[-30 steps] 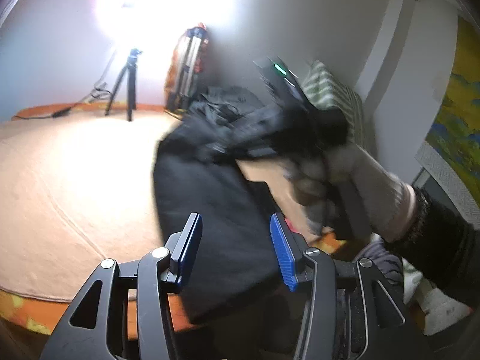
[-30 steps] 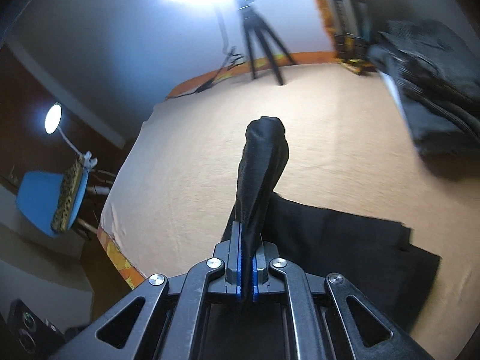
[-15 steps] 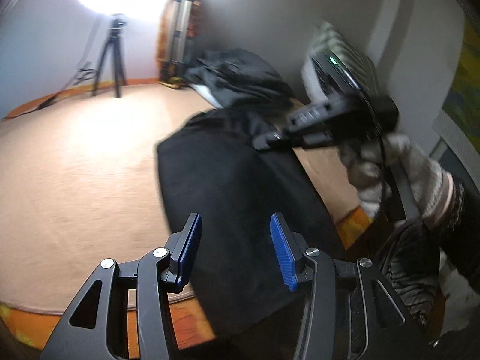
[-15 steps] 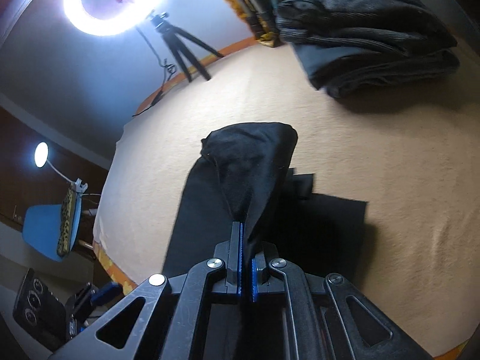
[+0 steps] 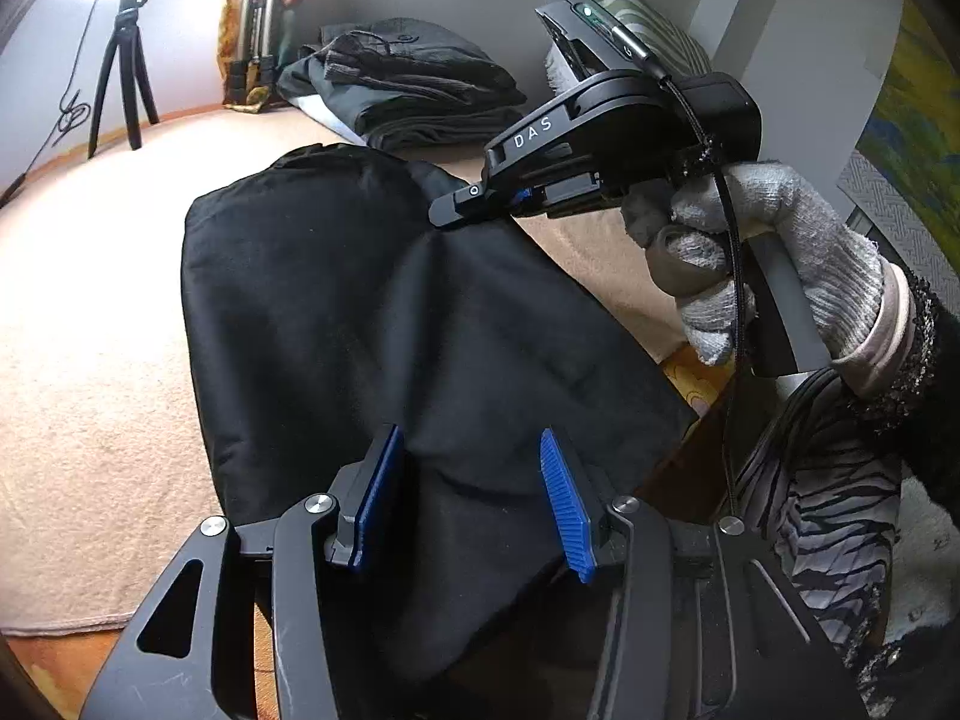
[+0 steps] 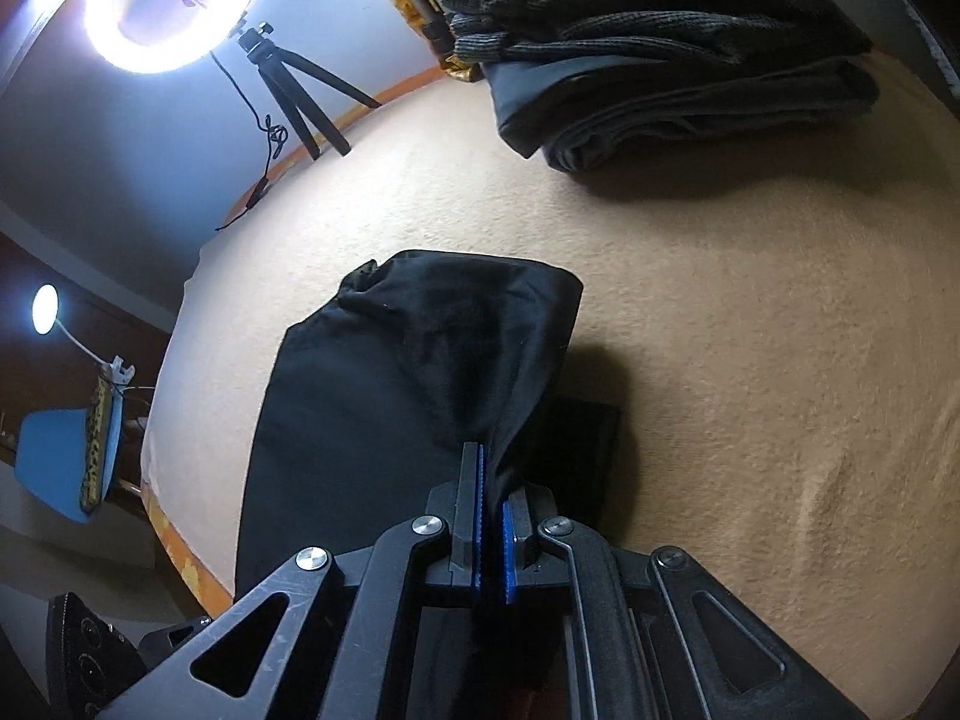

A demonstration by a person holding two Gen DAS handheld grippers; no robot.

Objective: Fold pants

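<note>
Black pants lie partly folded on the beige bed cover, near its front edge. My left gripper is open, its blue pads on either side of the near fabric without pinching it. My right gripper is shut on a fold of the pants and holds that fold slightly lifted. In the left wrist view the right gripper shows from the side, held by a gloved hand, its tip on the far right part of the pants.
A stack of folded dark clothes lies at the far side of the bed. A tripod with a ring light stands by the wall. A blue chair and a lamp stand beyond the bed's left edge.
My right gripper has carried the pinched fold across and down over the pants, so the fabric now lies wider and lower. My left gripper has moved closer over the near fabric.
</note>
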